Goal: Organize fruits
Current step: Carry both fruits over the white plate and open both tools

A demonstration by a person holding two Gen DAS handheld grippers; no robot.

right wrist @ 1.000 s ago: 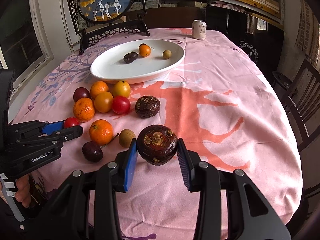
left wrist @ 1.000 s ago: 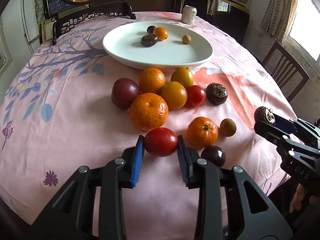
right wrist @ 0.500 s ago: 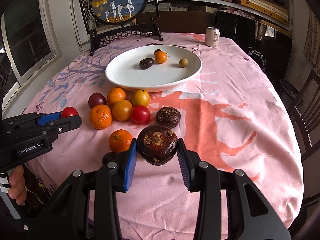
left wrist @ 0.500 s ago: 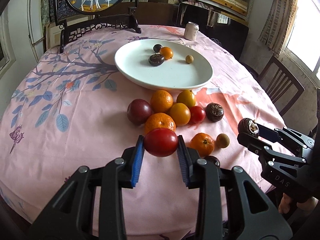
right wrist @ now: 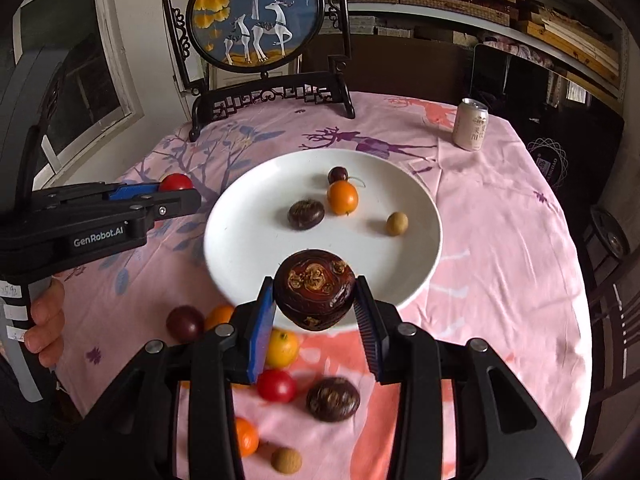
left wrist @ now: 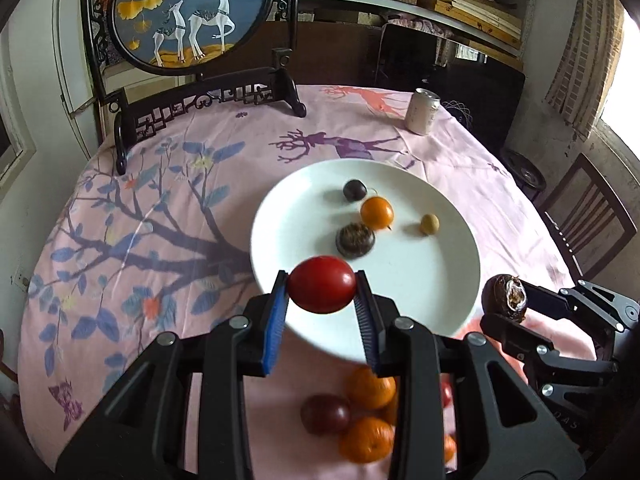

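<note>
My left gripper [left wrist: 322,286] is shut on a red tomato [left wrist: 322,284] and holds it in the air over the near left rim of the white plate [left wrist: 432,280]. My right gripper [right wrist: 315,292] is shut on a dark brown water chestnut [right wrist: 315,288], above the plate's [right wrist: 248,240] near rim. The plate holds a dark plum [right wrist: 338,175], a small orange [right wrist: 342,198], a brown chestnut [right wrist: 306,215] and a tan longan [right wrist: 397,223]. Several oranges, a plum, a tomato and a chestnut lie on the cloth below the grippers [right wrist: 276,386].
A pink patterned cloth [left wrist: 140,240] covers the round table. A framed deer screen on a black stand [left wrist: 192,20] stands at the back. A drink can [left wrist: 423,111] stands at the back right. Wooden chairs [left wrist: 588,216] stand to the right of the table.
Both grippers have risen and moved forward from the loose fruit to the plate's near rim, each still holding its fruit. The loose fruit now lies under the fingers.
</note>
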